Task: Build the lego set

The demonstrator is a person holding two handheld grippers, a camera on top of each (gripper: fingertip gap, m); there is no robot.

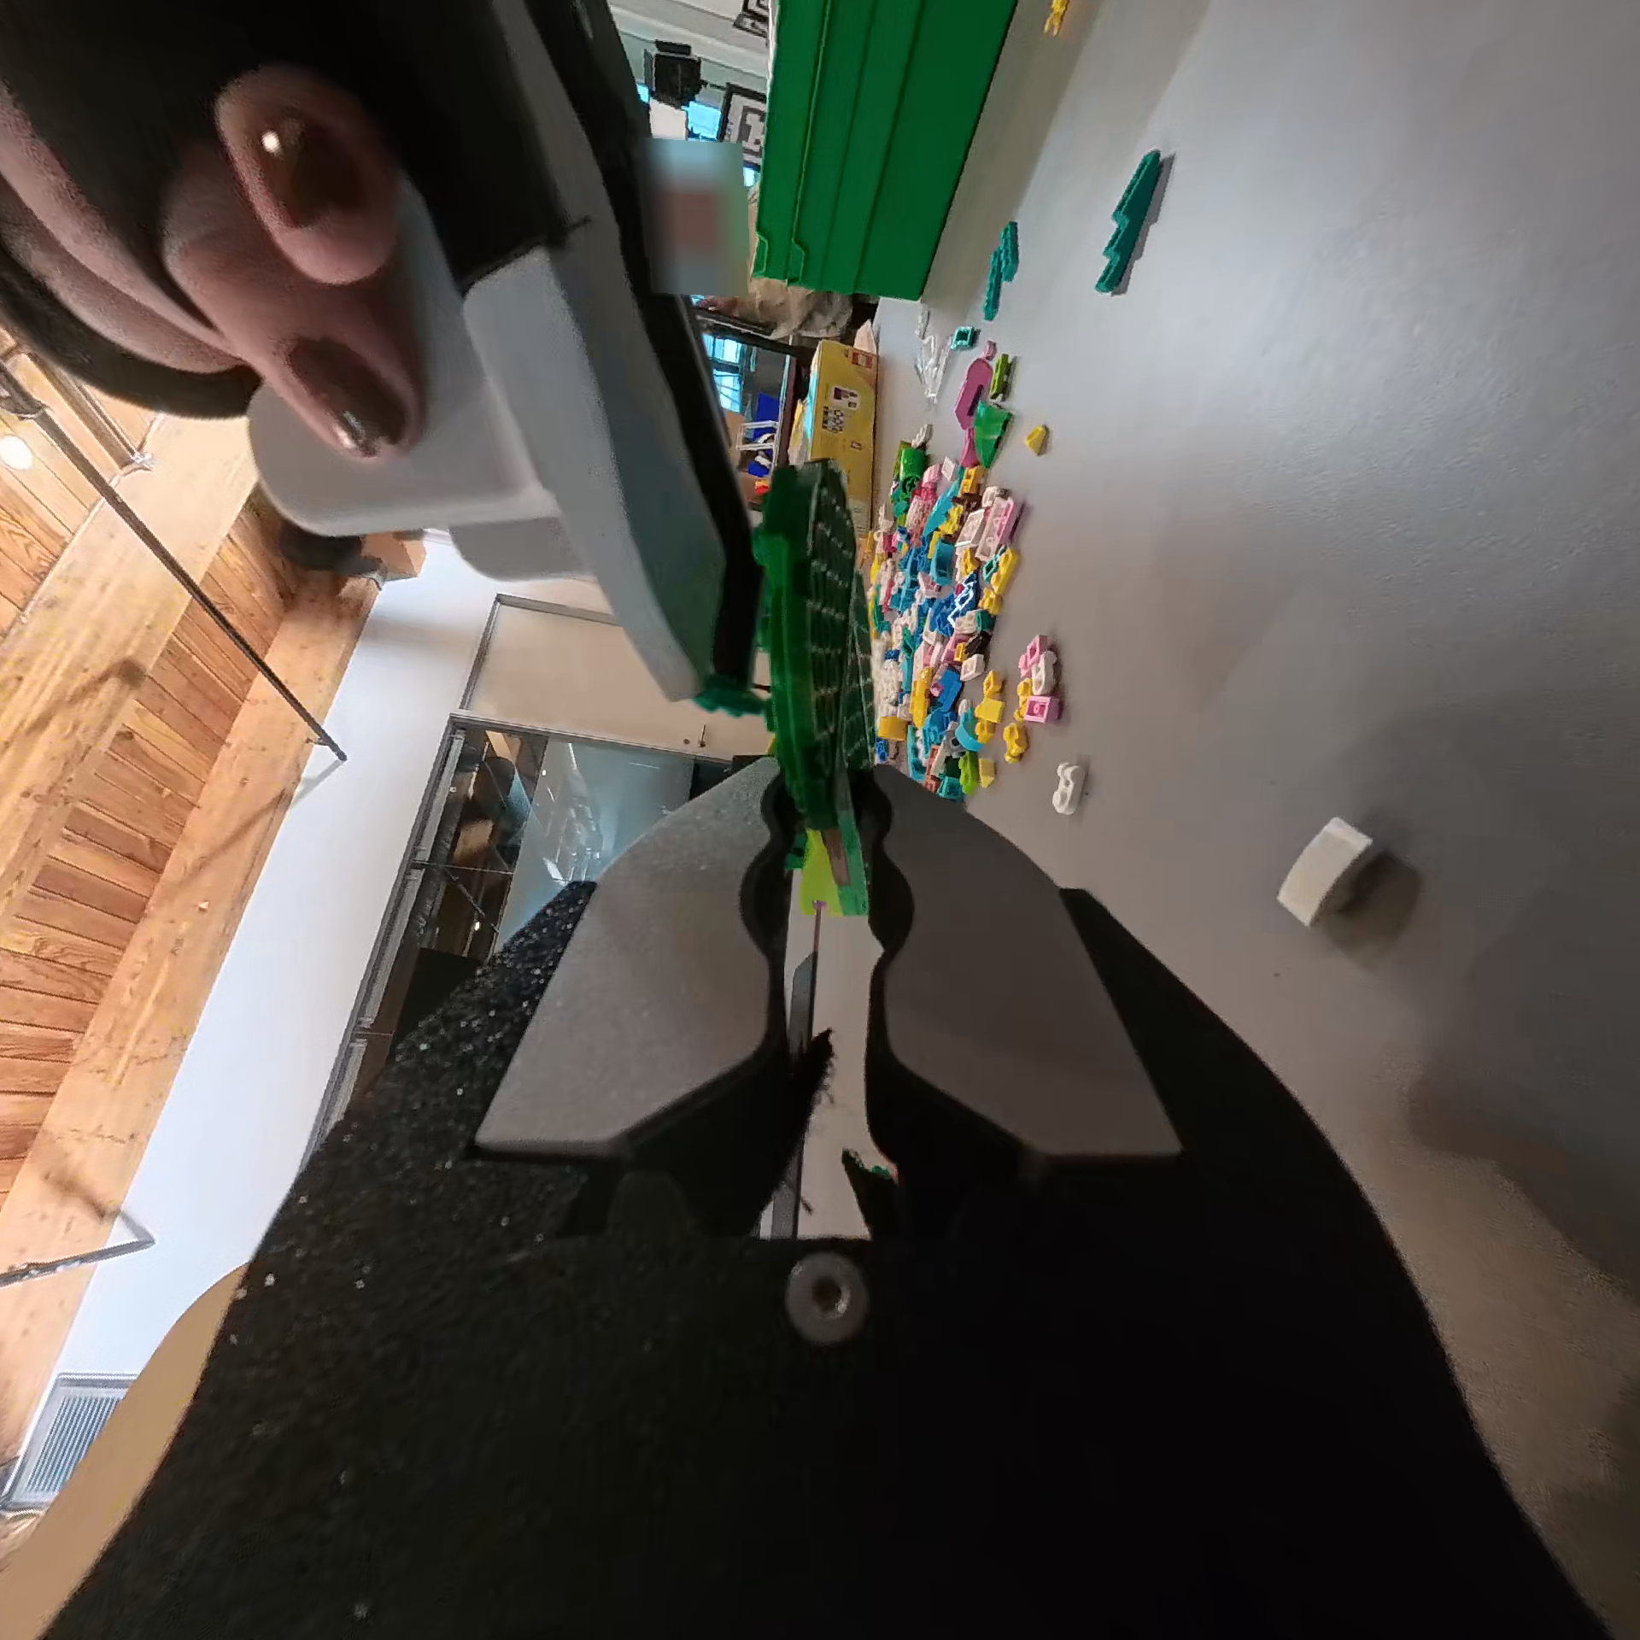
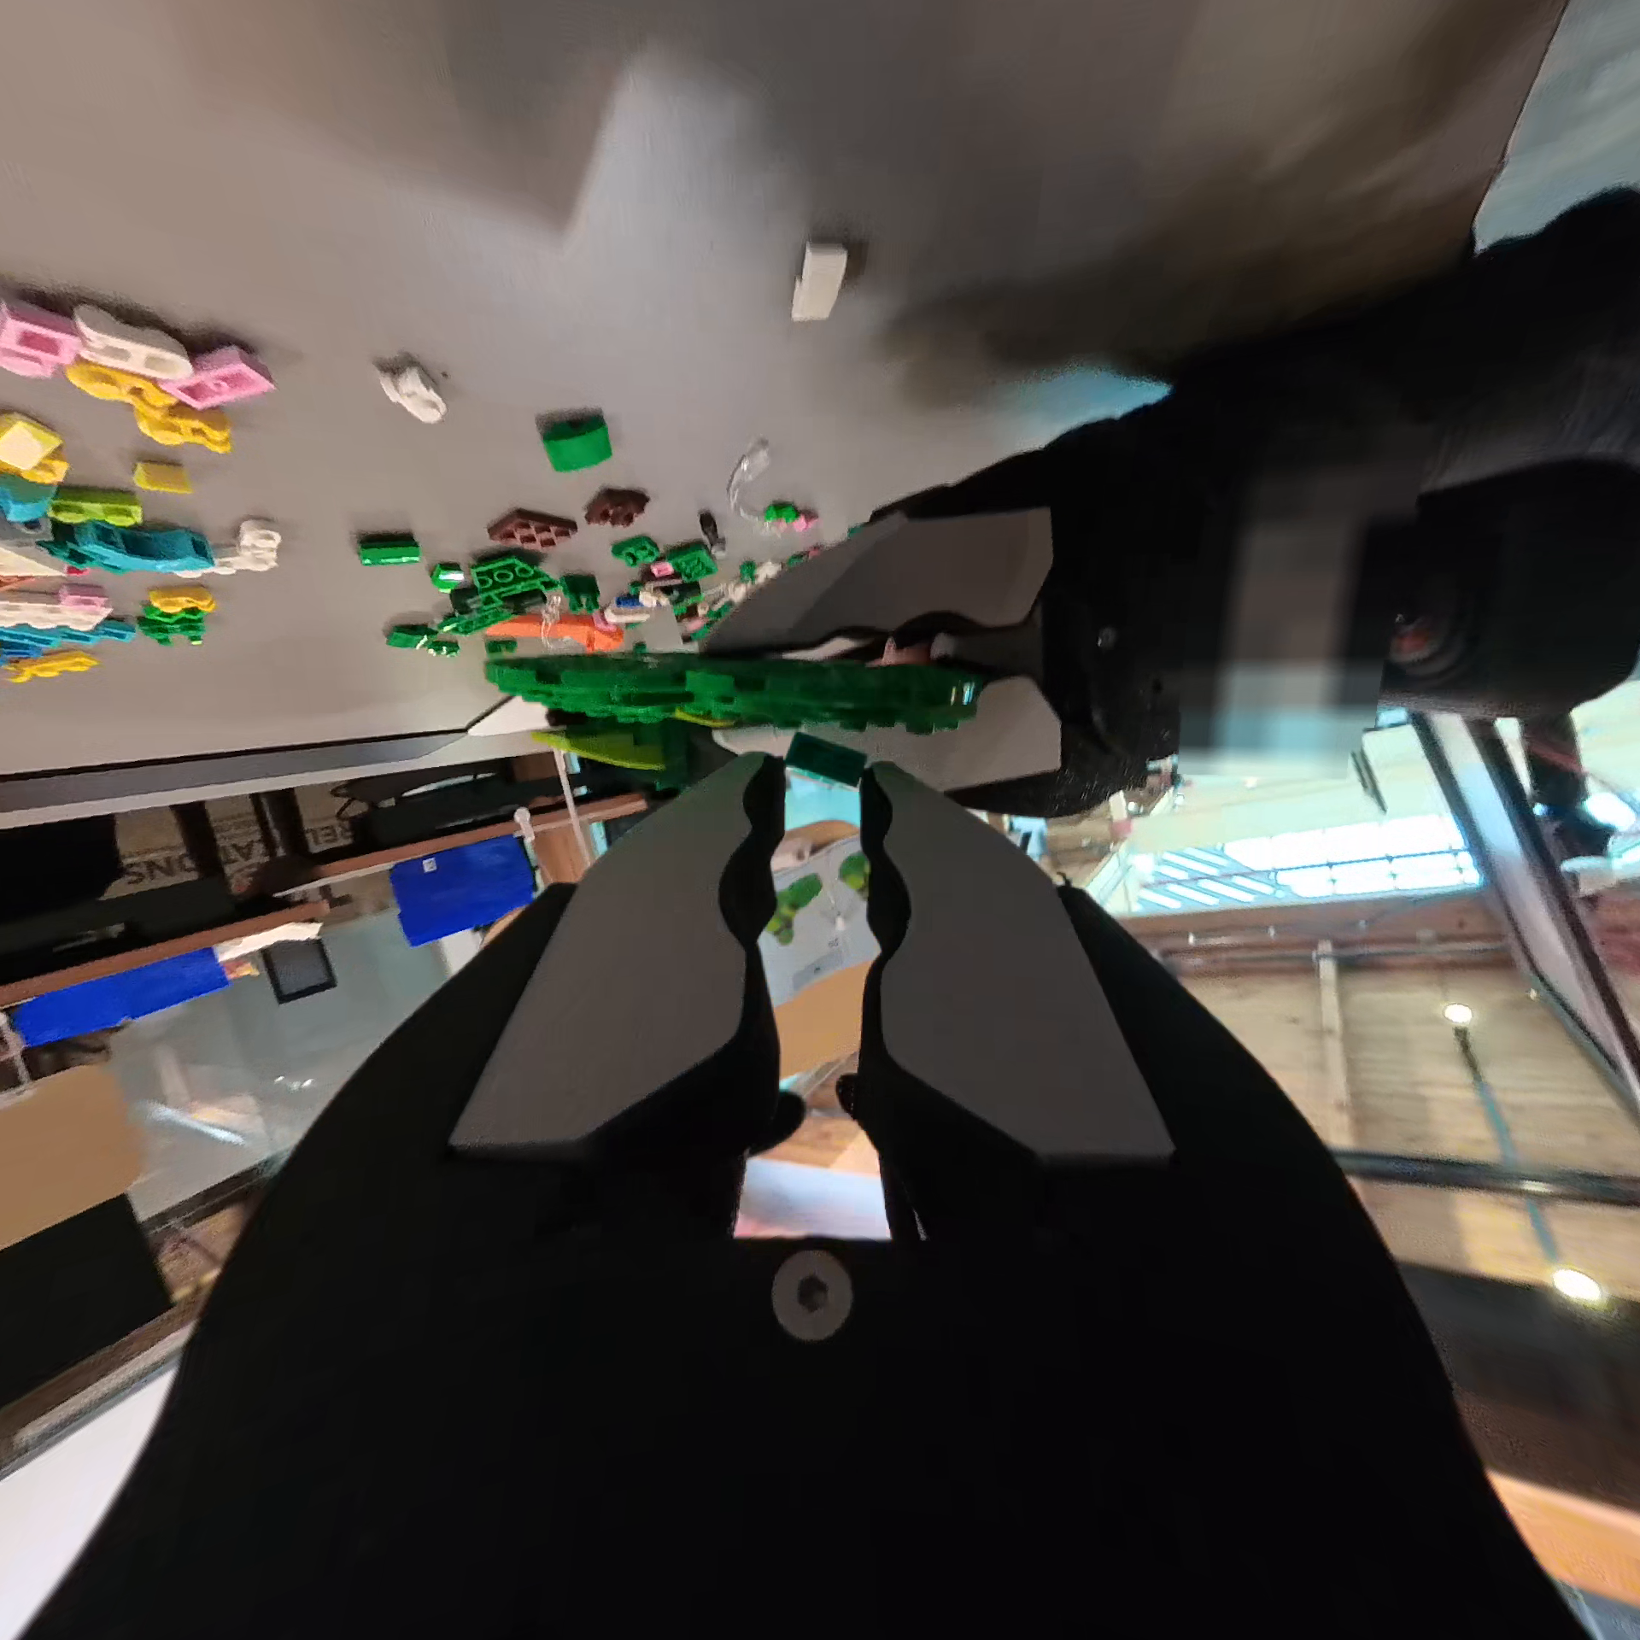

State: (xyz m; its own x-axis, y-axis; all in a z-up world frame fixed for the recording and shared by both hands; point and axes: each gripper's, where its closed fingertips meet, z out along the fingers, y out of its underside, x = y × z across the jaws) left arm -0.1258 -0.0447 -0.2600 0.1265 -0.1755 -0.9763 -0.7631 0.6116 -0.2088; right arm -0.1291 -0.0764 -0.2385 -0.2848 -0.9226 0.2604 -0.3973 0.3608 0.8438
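Between the fingers of the left gripper (image 1: pixel 830 799), whose bodies are black, grainy, matt plastic with smooth grey satin facings, sits the flat green glossy-plastic Lego plate assembly (image 1: pixel 821 621), its studded face catching light. Beyond the fingertips, the loose multicoloured shiny plastic bricks (image 1: pixel 954 612) lie on a smooth, matt grey tabletop (image 1: pixel 1331 444). Just ahead of the fingers of the right gripper (image 2: pixel 823 772), of the same matt black plastic, is a small dark-green glossy brick (image 2: pixel 825 760).

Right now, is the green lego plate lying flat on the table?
No, the green lego plate is held up off the grey table, clamped at its edge between the fingers of the left hand-held gripper.
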